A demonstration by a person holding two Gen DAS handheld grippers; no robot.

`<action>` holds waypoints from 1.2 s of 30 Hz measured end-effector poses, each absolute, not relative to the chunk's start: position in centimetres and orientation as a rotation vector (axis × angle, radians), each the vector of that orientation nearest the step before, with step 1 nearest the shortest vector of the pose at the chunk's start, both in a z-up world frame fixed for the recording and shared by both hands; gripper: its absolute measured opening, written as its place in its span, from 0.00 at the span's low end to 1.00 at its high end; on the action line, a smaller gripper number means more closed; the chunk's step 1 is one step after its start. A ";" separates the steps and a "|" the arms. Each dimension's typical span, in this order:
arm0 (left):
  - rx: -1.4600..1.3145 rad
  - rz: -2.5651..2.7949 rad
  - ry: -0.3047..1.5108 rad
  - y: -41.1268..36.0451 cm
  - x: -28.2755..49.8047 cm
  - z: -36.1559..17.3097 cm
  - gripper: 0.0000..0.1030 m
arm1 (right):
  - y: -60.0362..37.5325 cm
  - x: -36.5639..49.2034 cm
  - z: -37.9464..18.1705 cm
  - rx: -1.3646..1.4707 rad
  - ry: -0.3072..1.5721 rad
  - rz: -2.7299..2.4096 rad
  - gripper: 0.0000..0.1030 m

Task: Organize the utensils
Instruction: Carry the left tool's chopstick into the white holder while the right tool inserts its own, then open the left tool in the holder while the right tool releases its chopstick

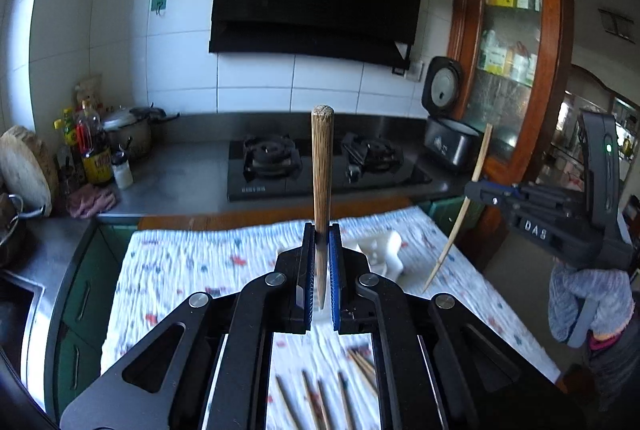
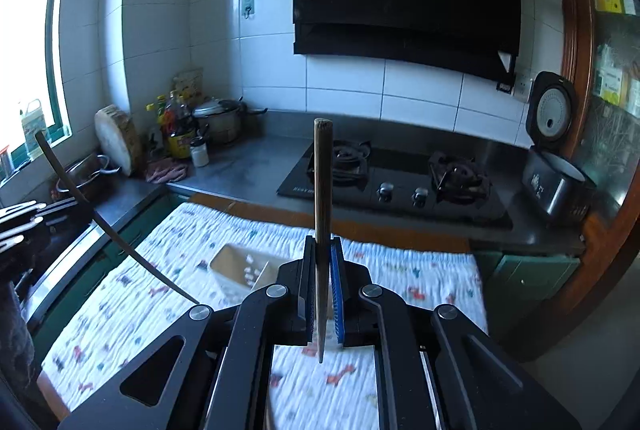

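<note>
My left gripper (image 1: 322, 230) is shut on a brown wooden chopstick (image 1: 322, 166) that stands upright, thick end up, above the patterned cloth (image 1: 192, 270). My right gripper (image 2: 322, 242) is shut on another chopstick (image 2: 321, 182), also upright; it shows in the left wrist view (image 1: 460, 214) as a pale slanted stick. A white utensil holder (image 1: 380, 250) lies on the cloth just behind my left gripper and shows in the right wrist view (image 2: 244, 270). Several more chopsticks (image 1: 320, 402) lie on the cloth under my left gripper.
Behind the cloth-covered table runs a steel counter (image 1: 180, 182) with a gas stove (image 1: 320, 166), an open rice cooker (image 1: 448, 142), bottles (image 1: 94, 150), a pot (image 1: 128, 130) and a round chopping board (image 1: 24, 170). A wooden cabinet (image 1: 508, 70) stands at right.
</note>
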State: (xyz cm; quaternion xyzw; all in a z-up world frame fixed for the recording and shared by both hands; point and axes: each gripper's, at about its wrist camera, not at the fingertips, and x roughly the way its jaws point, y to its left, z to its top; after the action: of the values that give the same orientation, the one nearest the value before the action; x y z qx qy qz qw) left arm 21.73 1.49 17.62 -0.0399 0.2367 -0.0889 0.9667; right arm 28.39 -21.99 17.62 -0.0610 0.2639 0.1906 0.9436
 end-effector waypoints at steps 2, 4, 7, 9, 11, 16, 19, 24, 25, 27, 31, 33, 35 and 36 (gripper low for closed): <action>-0.090 -0.170 0.466 1.4 23.3 18.0 0.05 | -21.8 29.9 17.7 -0.125 0.533 0.374 0.07; -0.107 -0.171 0.467 1.4 24.8 18.1 0.05 | -21.7 31.1 17.8 -0.118 0.528 0.361 0.07; -0.115 -0.160 0.474 1.2 26.8 17.5 0.05 | -21.3 32.7 17.4 -0.111 0.520 0.357 0.07; -0.109 -0.150 0.487 0.9 28.0 16.8 0.05 | -21.2 33.6 16.8 -0.110 0.519 0.354 0.07; -0.123 -0.153 0.511 1.0 29.1 16.0 0.05 | -20.9 34.1 16.1 -0.115 0.517 0.355 0.07; -0.151 -0.140 0.560 1.4 30.9 13.4 0.05 | -20.5 35.2 13.6 -0.114 0.541 0.370 0.07; -0.160 -0.138 0.592 1.8 31.6 11.7 0.05 | -20.3 35.5 12.0 -0.126 0.567 0.377 0.07; -0.159 -0.139 0.636 2.0 32.4 9.4 0.05 | -20.0 35.8 9.8 -0.125 0.604 0.383 0.07; -0.154 -0.139 0.644 2.0 32.5 9.0 0.05 | -20.0 35.7 9.5 -0.125 0.608 0.386 0.07; -0.149 -0.139 0.662 2.0 32.7 8.3 0.05 | -19.8 35.5 9.0 -0.127 0.614 0.388 0.07; -0.172 -0.139 0.695 2.4 33.2 7.1 0.06 | -19.6 35.2 8.4 -0.133 0.620 0.388 0.07; -0.181 -0.136 0.706 2.6 33.3 6.7 0.06 | -19.7 35.1 8.3 -0.130 0.621 0.390 0.07; -0.188 -0.128 0.712 2.8 33.4 6.5 0.06 | -19.8 35.0 8.4 -0.130 0.618 0.390 0.07; -0.191 -0.126 0.713 2.8 33.4 6.4 0.07 | -19.8 34.9 8.5 -0.133 0.615 0.390 0.08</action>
State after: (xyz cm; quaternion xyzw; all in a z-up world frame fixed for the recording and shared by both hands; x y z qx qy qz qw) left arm 33.43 2.82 6.40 -0.0931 0.3483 -0.0613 0.9307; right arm 34.94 -19.83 8.46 -0.0648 0.3005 0.1904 0.9324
